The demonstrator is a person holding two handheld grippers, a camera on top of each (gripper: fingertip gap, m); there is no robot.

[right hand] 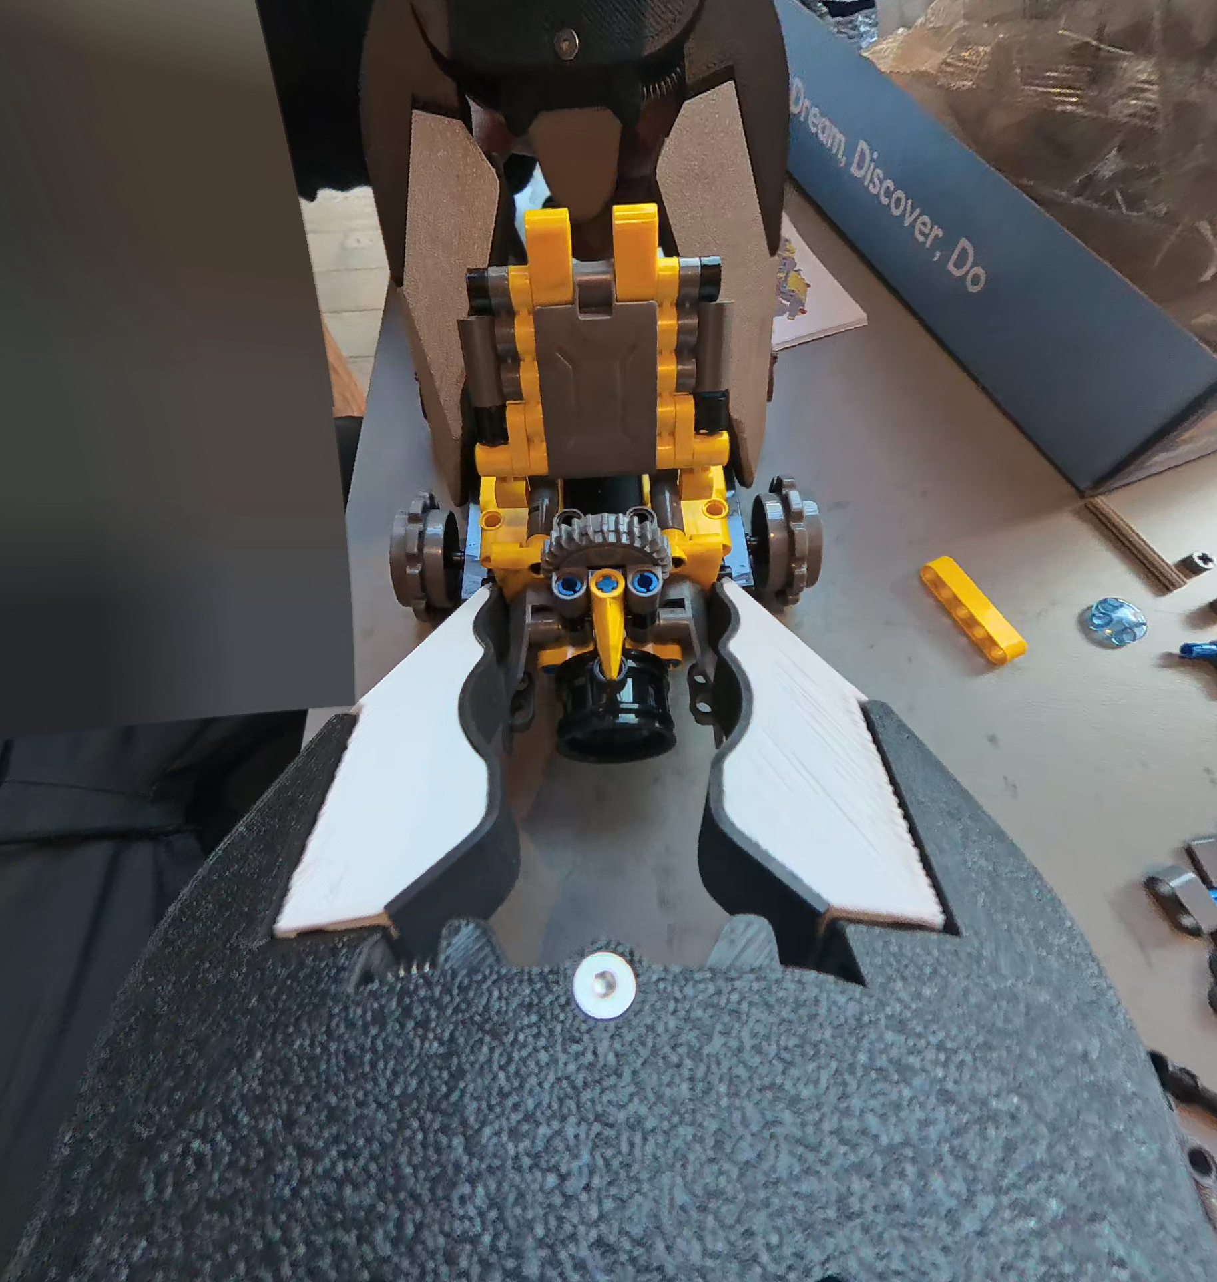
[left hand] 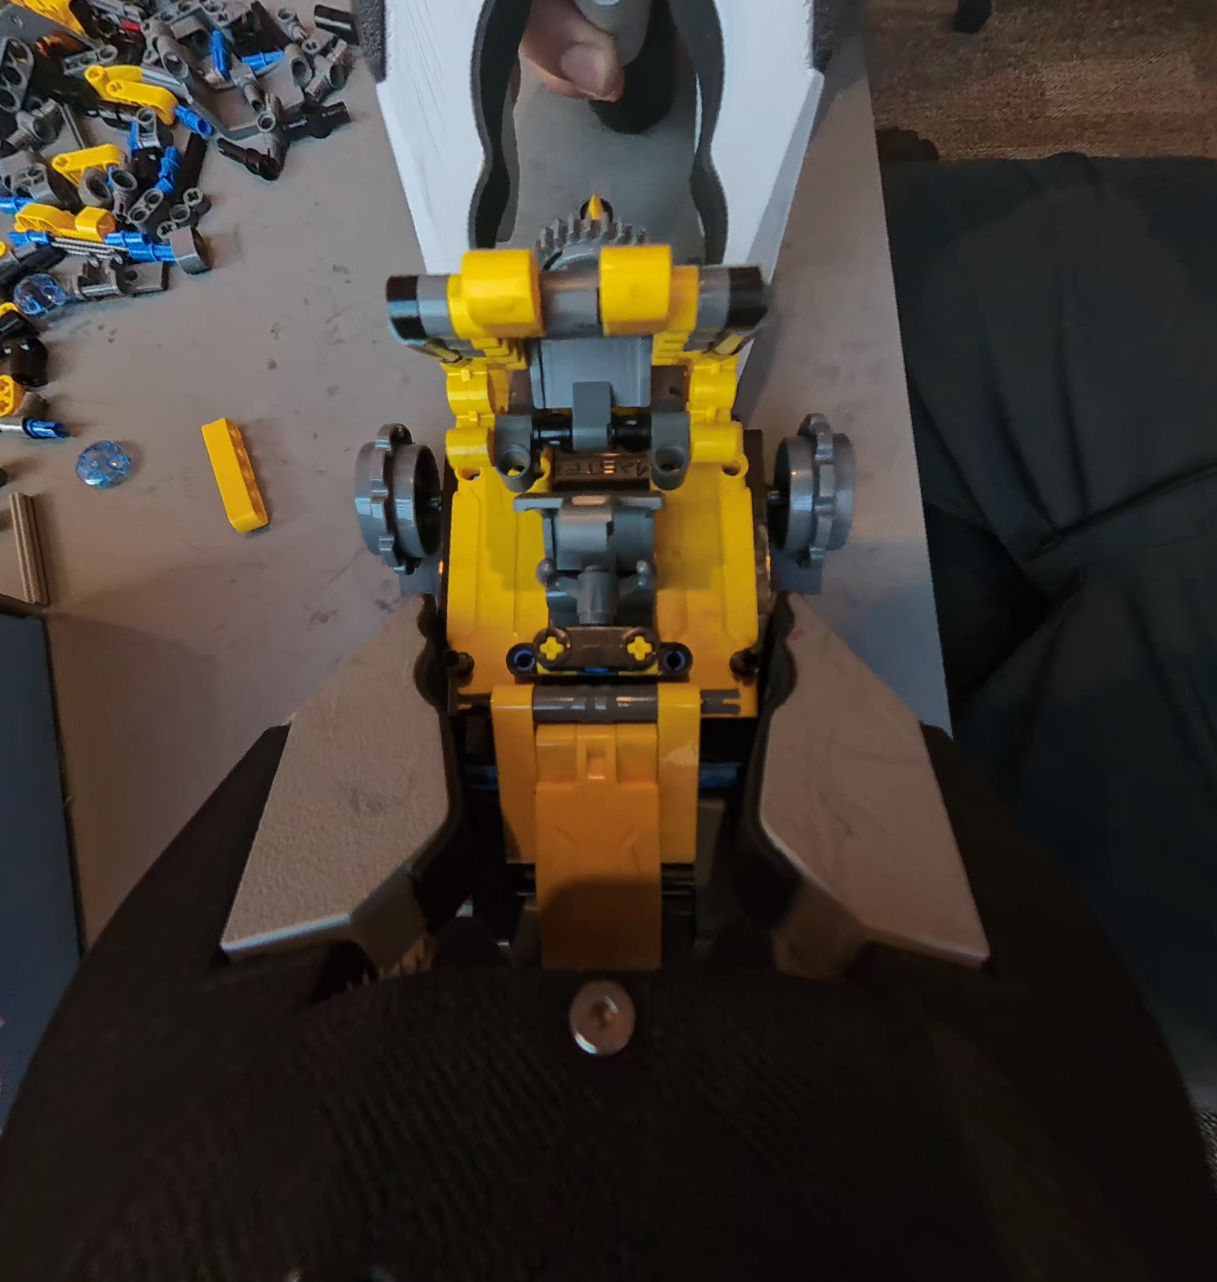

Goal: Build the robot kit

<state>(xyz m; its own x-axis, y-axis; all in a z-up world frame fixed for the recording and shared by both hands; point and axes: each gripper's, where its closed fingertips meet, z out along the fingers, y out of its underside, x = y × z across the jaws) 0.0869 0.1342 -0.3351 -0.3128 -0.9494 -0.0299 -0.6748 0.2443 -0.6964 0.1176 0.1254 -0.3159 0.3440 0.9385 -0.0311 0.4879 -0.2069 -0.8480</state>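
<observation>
Yellow brick-built vehicle [left hand: 598, 555] sat pinched in the left gripper [left hand: 602, 666]; right gripper [right hand: 602, 617] spread, apparently touching its front; lettered blue box [right hand: 994, 277] nearby.

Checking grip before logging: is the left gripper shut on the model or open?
Shut on it: the left gripper has both fingers pressed against the yellow brick vehicle, which fills the gap between them.

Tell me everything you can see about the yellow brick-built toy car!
The yellow and grey plastic brick-built vehicle is part-built, above the grey table. It has grey hubs without tyres on both sides, a grey gear, a yellow pointed pin above a black ring, and a grey panel. The left gripper clamps its body; the right gripper's white fingers flank the gear end.
</observation>
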